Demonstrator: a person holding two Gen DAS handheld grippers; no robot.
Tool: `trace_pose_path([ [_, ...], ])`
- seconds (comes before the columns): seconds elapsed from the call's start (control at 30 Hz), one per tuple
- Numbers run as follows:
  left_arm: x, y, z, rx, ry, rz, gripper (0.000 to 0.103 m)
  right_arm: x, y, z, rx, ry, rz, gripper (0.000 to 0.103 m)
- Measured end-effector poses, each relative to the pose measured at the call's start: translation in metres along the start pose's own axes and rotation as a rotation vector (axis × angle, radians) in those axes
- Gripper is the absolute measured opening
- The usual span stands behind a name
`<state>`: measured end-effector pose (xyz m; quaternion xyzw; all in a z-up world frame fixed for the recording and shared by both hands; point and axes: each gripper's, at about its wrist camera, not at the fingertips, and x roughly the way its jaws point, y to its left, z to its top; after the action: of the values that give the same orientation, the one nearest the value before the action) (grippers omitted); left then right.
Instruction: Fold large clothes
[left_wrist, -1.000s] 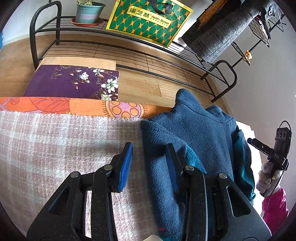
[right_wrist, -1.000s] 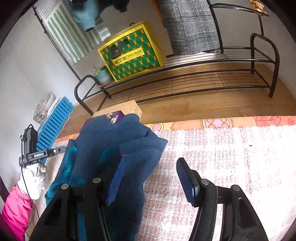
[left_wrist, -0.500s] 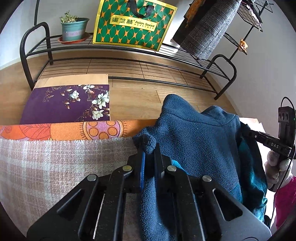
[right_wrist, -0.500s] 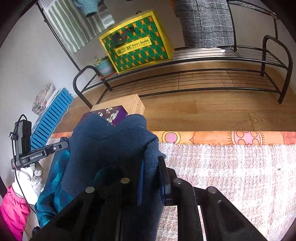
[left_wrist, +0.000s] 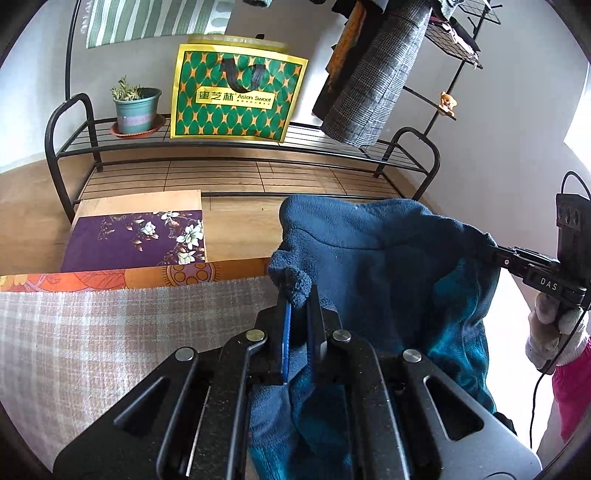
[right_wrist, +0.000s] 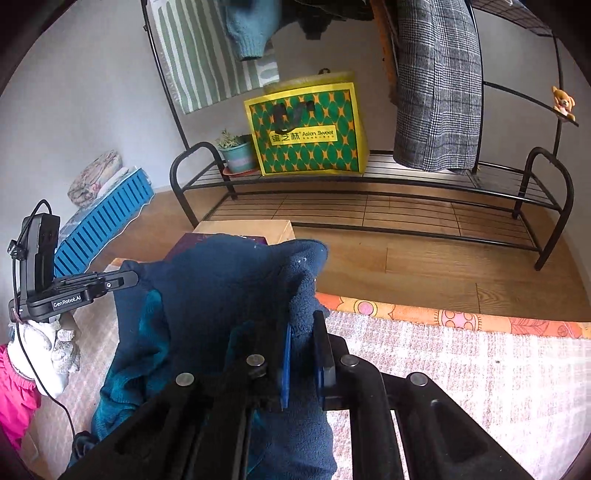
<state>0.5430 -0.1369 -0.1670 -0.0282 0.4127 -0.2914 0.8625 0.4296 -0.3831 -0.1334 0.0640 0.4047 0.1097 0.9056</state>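
Observation:
A dark blue fleece garment (left_wrist: 369, 258) with a teal inner layer hangs raised between both grippers above the checked blanket (left_wrist: 110, 332). In the left wrist view my left gripper (left_wrist: 298, 291) is shut on one bunched edge of the fleece. The right gripper (left_wrist: 493, 253) holds the far side at the right. In the right wrist view my right gripper (right_wrist: 303, 321) has its jaws closing, pads pressing on a fold of the fleece (right_wrist: 221, 288). The left gripper (right_wrist: 127, 277) grips the opposite edge there. A gloved hand (right_wrist: 40, 343) holds it.
An orange patterned sheet (left_wrist: 110, 278) edges the blanket. Beyond lie a purple floral box (left_wrist: 136, 236) on the wooden floor, a black metal rack (left_wrist: 258, 147) with a green-yellow bag (left_wrist: 236, 96) and plant pot (left_wrist: 136, 110), a hanging plaid coat (left_wrist: 369, 92), and a blue crate (right_wrist: 103, 221).
Both grippers went from open around the fleece edges to shut on them. They then rose, lifting the fleece off the blanket.

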Motion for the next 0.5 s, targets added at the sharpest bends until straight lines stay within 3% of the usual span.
trace_pose_path([
  [0.27, -0.079, -0.028, -0.028, 0.041, -0.056, 0.008, 0.004, -0.075, 0.037, -0.017, -0.056, -0.037, -0.003, 0.008],
  [0.5, -0.14, -0.049, -0.08, 0.054, -0.073, 0.004, 0.004, -0.141, 0.066, -0.065, -0.068, -0.061, 0.006, 0.007],
])
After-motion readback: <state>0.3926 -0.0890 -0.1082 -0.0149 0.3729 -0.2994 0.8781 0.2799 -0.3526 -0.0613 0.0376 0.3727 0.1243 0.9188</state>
